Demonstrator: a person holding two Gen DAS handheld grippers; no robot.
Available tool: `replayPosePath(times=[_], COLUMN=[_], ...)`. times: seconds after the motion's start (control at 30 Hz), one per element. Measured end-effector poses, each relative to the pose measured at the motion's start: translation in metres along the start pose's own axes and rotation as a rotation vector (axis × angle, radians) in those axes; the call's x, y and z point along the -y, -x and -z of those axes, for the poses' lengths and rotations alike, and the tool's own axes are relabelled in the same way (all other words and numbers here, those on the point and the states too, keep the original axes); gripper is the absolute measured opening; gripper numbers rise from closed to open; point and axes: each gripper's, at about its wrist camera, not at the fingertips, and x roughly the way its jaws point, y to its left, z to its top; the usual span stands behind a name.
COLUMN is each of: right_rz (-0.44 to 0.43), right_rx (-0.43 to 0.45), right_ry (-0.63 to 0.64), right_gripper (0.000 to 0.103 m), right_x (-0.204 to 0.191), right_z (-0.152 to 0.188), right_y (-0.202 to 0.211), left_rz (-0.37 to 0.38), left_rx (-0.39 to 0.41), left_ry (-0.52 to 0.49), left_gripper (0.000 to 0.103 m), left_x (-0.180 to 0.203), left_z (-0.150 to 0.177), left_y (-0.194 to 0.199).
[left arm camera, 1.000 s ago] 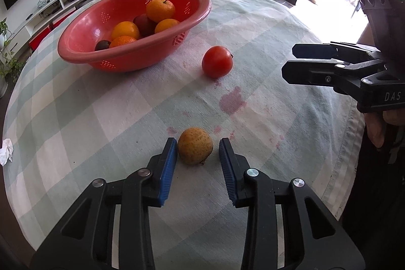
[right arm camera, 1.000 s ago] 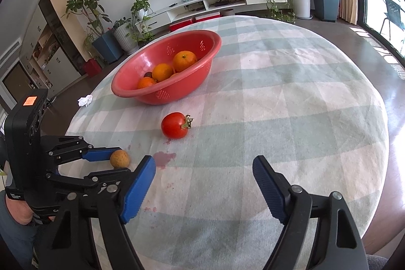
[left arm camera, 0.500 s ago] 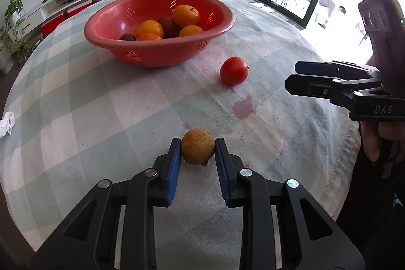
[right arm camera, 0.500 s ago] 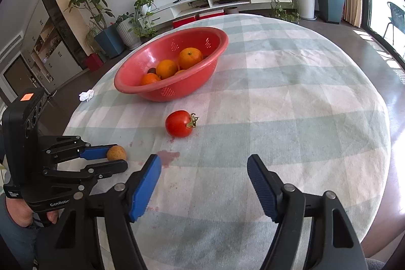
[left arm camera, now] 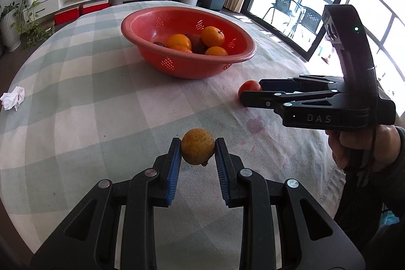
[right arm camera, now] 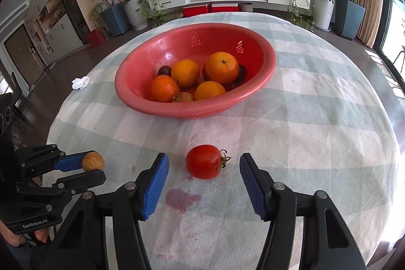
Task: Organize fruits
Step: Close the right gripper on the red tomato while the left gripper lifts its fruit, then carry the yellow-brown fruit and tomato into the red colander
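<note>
My left gripper (left arm camera: 198, 149) is shut on a small speckled yellow-brown fruit (left arm camera: 198, 149), held just above the checked tablecloth; the same fruit (right arm camera: 93, 162) shows at the left in the right wrist view. A red tomato (right arm camera: 204, 161) lies on the cloth between the fingers of my right gripper (right arm camera: 204, 163), whose jaws are closing but stand apart from it on both sides. In the left wrist view the tomato (left arm camera: 248, 87) peeks out behind the right gripper's fingertips. The red bowl (right arm camera: 263, 85) beyond holds several oranges and dark fruits.
A round table under a pale green checked cloth (right arm camera: 316, 123) carries a reddish stain (right arm camera: 182, 198) near the tomato. A crumpled white tissue (left arm camera: 13, 98) lies at the far left edge. A person's hand (left arm camera: 364, 146) holds the right gripper. Plants and a TV shelf stand behind.
My left gripper closed on the yellow-brown fruit and lifted it slightly. My right gripper moved in around the tomato and its jaws narrowed.
</note>
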Motion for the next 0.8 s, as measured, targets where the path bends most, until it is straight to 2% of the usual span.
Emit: replayPosePath(times=[0.07, 0.3, 0.5, 0.8], right_rz=[0.008, 0.043, 0.048, 0.013], right_rx=[-0.021, -0.007, 0.006, 0.073], right_ry=[0.01, 0.05, 0.069, -0.025], right_gripper=[0.049, 0.041, 0.04, 0.04], right_x=[-0.002, -0.003, -0.006, 0.015], right_z=[0.002, 0.003, 0.005, 0.006], right_y=[-0.007, -0.009, -0.006, 0.027], left_rz=[0.005, 0.007, 0.005, 0.008], left_rx=[0.0, 0.003, 0.007, 0.032], left_ry=[0.003, 0.009, 0.016, 0.043], left_gripper=[0.025, 0.025, 0.025, 0.025], left_x=[0.0, -0.001, -0.003, -0.006], left_z=[0.001, 0.002, 0.002, -0.001], left_y=[0.0, -0.001, -0.001, 0.003])
